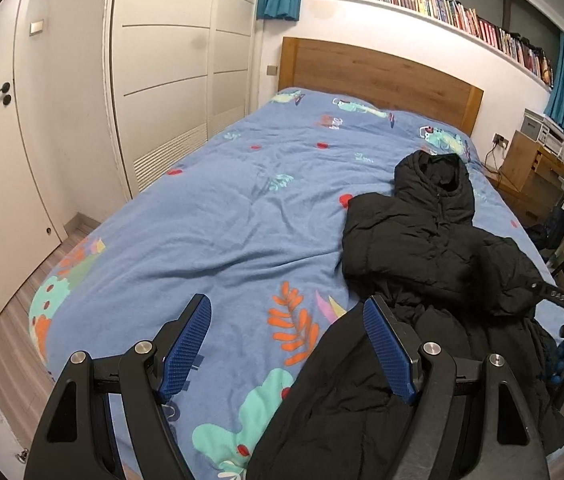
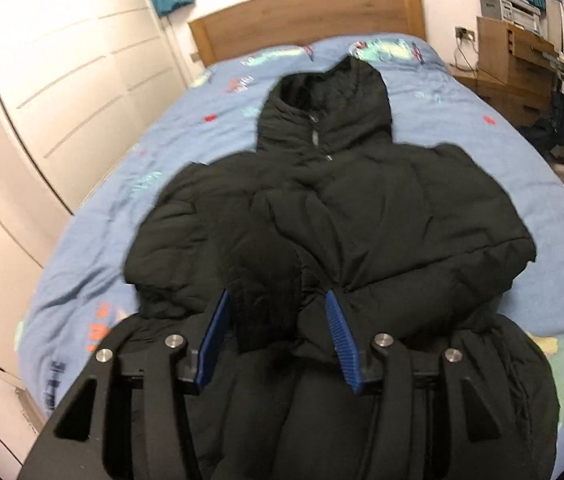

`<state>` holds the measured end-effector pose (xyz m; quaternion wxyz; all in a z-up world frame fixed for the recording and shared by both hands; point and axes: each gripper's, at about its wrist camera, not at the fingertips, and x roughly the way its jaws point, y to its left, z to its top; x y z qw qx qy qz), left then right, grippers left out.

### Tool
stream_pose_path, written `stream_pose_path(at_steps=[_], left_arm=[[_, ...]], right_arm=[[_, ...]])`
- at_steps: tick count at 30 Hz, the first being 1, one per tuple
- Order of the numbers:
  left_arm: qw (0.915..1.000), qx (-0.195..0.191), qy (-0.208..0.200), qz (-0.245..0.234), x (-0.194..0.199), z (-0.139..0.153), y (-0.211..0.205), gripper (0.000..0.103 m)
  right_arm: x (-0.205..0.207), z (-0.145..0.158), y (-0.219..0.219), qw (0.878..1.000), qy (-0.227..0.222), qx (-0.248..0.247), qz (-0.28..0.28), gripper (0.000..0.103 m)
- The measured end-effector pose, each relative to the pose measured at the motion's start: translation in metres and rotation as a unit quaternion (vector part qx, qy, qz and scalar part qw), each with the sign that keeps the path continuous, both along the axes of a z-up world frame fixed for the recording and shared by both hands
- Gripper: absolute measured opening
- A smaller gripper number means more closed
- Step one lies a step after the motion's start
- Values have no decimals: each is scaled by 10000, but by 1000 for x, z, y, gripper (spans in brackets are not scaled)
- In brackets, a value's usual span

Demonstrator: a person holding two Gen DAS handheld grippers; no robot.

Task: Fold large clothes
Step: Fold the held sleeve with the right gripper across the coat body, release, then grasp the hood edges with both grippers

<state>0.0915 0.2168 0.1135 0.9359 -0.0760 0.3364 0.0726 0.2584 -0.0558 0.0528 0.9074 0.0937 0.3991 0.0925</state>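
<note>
Nearest to us in the left wrist view is our left hand-held gripper point(image 1: 288, 344), made of black angular arms with round steel pins and two blue pads point(image 1: 185, 350) with a fine ribbed grid; its jaws stand wide and nothing is between them. Under it lies the bed cover point(image 1: 201, 216), a soft blue cloth with orange leaves, mint shapes and small red dots, a little wrinkled. Beside the right pad begins the black jacket point(image 1: 434, 240), a large padded one with puffy quilted sections and a matte surface. It lies flat on the bed, on the right half in this view, with its rounded hood point(image 2: 326, 100) pointing to the wooden headboard point(image 1: 378, 72) and the sleeves folded in over the body. In the right wrist view our right hand-held gripper point(image 2: 279, 308) sits low over the lower part of the jacket. Its blue pads are partly apart, a fold of the black fabric rises between them, and they do not seem to press it.
</note>
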Motion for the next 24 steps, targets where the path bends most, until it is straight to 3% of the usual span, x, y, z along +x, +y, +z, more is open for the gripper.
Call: stream_pose_path(at_steps=[6, 12, 17, 24], left_arm=[[9997, -12, -20, -247, -6, 9, -29, 78], [9979, 176, 15, -617, 16, 16, -75, 79], [9958, 309, 92, -854, 63, 14, -105, 79], [9932, 322, -4, -1120, 182, 15, -128, 86]], right_arm=[[-46, 41, -26, 9994, -341, -21, -12, 48], [-69, 61, -70, 9982, -527, -167, -243, 48], [-48, 61, -94, 9978, -559, -243, -252, 48], [23, 61, -123, 9976, -618, -162, -260, 49]])
